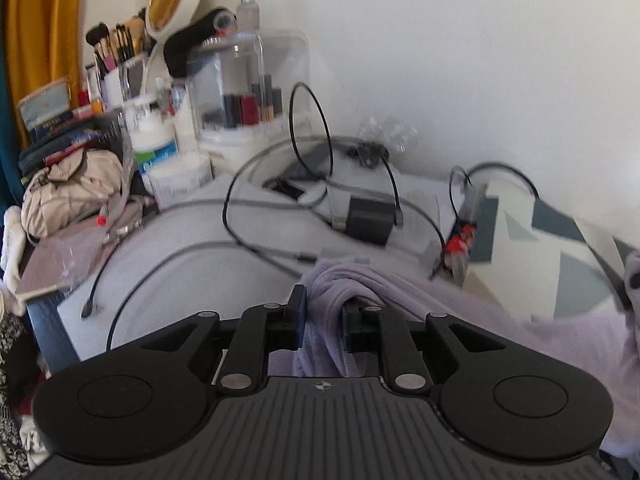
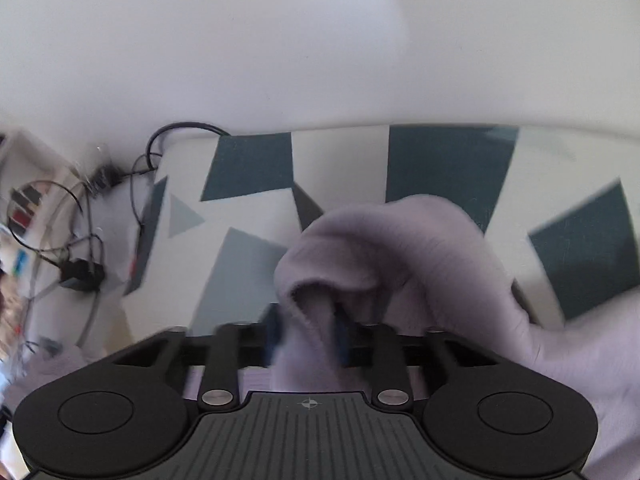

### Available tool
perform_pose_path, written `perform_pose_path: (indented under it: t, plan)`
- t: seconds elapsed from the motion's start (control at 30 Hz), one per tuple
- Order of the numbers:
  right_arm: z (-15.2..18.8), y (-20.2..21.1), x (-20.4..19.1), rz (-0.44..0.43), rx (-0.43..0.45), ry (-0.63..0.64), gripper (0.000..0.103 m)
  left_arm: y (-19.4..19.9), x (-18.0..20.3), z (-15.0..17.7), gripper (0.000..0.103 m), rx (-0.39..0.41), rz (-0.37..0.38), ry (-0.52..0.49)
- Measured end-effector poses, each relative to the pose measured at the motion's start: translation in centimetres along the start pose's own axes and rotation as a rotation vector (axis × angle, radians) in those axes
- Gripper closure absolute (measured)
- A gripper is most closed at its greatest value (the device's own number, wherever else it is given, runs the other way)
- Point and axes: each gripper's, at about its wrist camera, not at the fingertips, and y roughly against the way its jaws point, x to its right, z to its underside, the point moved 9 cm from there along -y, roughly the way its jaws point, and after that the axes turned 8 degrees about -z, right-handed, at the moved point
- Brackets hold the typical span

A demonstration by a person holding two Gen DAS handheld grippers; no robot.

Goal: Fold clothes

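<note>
Left gripper (image 1: 323,318) angled down over the bed, jaws nearly closed — pinching a bunched fold of the lilac fleece garment (image 1: 404,294). Right gripper (image 2: 306,326) pitched steeper, jaws narrow, clamping another fold — garment (image 2: 404,248) drapes over the geometric-print duvet (image 2: 248,168). Right view blurred.

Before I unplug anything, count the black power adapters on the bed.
1. The black power adapter lies on the white sheet near the wall, among tangled cables, beyond the left tool. Others may hide under the clutter.
</note>
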Motion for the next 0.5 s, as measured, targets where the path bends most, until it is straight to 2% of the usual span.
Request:
perform_pose_path:
  t: [0.03,0.1,0.13,0.2,0.23,0.33,0.37,0.4,0.47,0.5]
  plan:
    - [-0.7,0.7,0.0,-0.009,0.035,0.016,0.095,-0.2,0.3,-0.6,0.086,0.018,-0.001,0.000]
    - [-2.7,3.4,0.1,-0.051,0.135,0.008,0.096,-0.7,0.9,-2.5,0.086,0.062,0.020,0.013]
    - [-3.9,5.3,-0.1,-0.102,0.205,-0.002,0.096,-0.9,1.2,-3.5,0.086,0.087,0.034,0.025]
    - [-6.0,10.3,-0.7,-0.277,0.386,-0.014,0.096,-1.4,1.4,-5.5,0.086,0.139,0.043,0.073]
    - [-6.6,12.3,-0.6,-0.336,0.453,-0.010,0.096,-1.8,1.5,-6.3,0.086,0.156,0.030,0.094]
    - [-7.1,15.0,2.4,-0.311,0.530,-0.036,0.096,-3.1,2.9,-6.3,0.086,0.157,0.006,0.069]
    - [-6.8,14.7,4.3,-0.262,0.520,-0.078,0.096,-3.6,3.5,-5.9,0.086,0.143,0.001,0.041]
    - [-6.2,13.9,6.2,-0.203,0.498,-0.117,0.096,-4.1,4.1,-5.3,0.086,0.131,-0.003,0.013]
    - [-4.0,10.9,9.6,-0.051,0.391,-0.148,0.096,-4.6,5.4,-3.8,0.086,0.112,-0.006,-0.068]
    - [-3.1,9.8,10.1,-0.022,0.358,-0.133,0.096,-4.9,6.0,-3.0,0.086,0.104,-0.009,-0.107]
